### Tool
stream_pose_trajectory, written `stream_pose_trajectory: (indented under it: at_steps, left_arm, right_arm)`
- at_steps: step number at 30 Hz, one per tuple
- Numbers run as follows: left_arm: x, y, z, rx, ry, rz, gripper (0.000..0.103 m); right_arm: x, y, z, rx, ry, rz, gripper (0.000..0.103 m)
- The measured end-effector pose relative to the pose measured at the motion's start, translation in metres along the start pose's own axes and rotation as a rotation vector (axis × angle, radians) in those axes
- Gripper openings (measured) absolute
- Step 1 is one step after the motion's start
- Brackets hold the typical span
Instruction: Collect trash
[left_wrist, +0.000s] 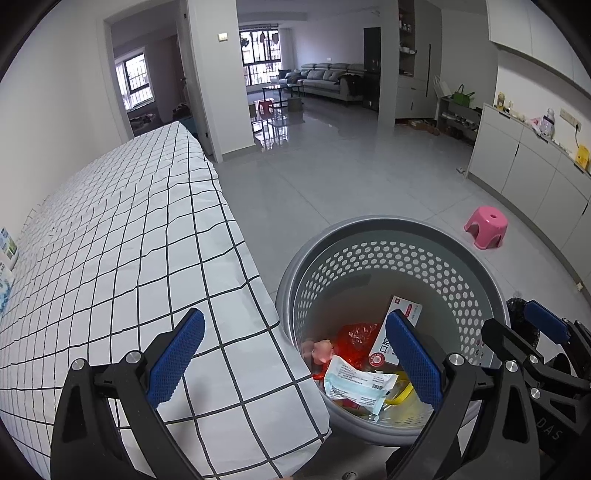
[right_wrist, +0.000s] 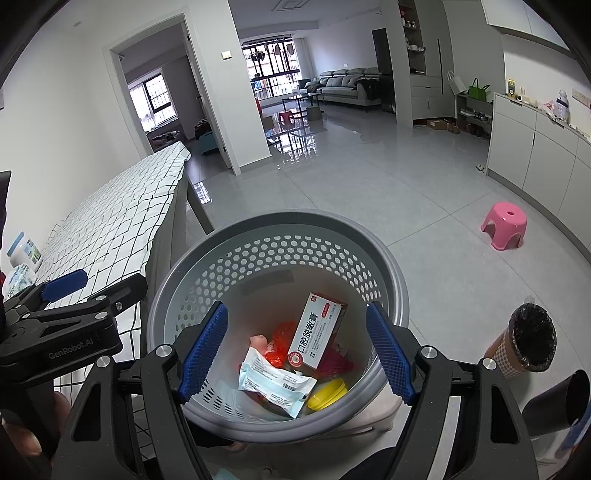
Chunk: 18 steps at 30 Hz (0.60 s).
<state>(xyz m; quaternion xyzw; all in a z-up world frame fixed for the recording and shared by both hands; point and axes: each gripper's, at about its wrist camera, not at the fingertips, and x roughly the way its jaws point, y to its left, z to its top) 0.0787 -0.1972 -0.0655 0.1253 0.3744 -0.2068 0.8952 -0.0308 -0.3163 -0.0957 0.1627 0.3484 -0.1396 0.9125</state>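
A grey perforated basket (right_wrist: 280, 218) stands on the floor beside a table with a checked cloth (right_wrist: 122, 206). In it lie a white toothpaste box (right_wrist: 317, 332), a blue-white packet (right_wrist: 273, 384), a yellow lid (right_wrist: 327, 395) and a red wrapper (right_wrist: 282, 332). My right gripper (right_wrist: 297, 306) hangs open over the basket with nothing between its pads. My left gripper (left_wrist: 295, 315) is open too, straddling the cloth's corner (left_wrist: 258, 369) and the basket rim (left_wrist: 388, 229); it holds nothing. Two packets (right_wrist: 24, 251) rest on the table's near left edge.
A pink stool (right_wrist: 504, 225) sits on the tiled floor to the right. A small bin with a black liner (right_wrist: 532, 339) stands right of the basket. White cabinets (left_wrist: 535, 166) line the right wall. Open floor stretches ahead toward the sofa (left_wrist: 328, 75).
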Motion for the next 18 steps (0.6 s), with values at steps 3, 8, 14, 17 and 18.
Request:
stream_pose_trajectory:
  at_steps: [3, 8, 14, 17, 18]
  left_arm:
    - [0.0008, 0.0005, 0.0006, -0.005, 0.003, -0.001, 0.097]
    - [0.0019, 0.002, 0.0007, -0.007, 0.006, -0.001, 0.097]
    - [0.0032, 0.003, 0.0012, -0.014, 0.005, 0.006, 0.097]
    - [0.0034, 0.0033, 0.0014, -0.013, 0.006, 0.006, 0.097]
    - [0.0035, 0.0035, 0.0016, -0.012, 0.006, 0.005, 0.097]
  right_arm:
    - [0.0001, -0.0003, -0.0006, 0.0, 0.0, -0.001, 0.074]
    - [0.0001, -0.0003, -0.0007, 0.0, -0.001, 0.0, 0.074]
    - [-0.0017, 0.0018, 0.002, -0.005, -0.003, 0.001, 0.074]
    - [-0.0018, 0.0016, 0.0013, -0.005, -0.003, 0.0, 0.074]
    - [-0.0018, 0.0018, 0.0015, -0.005, -0.003, 0.0, 0.074]
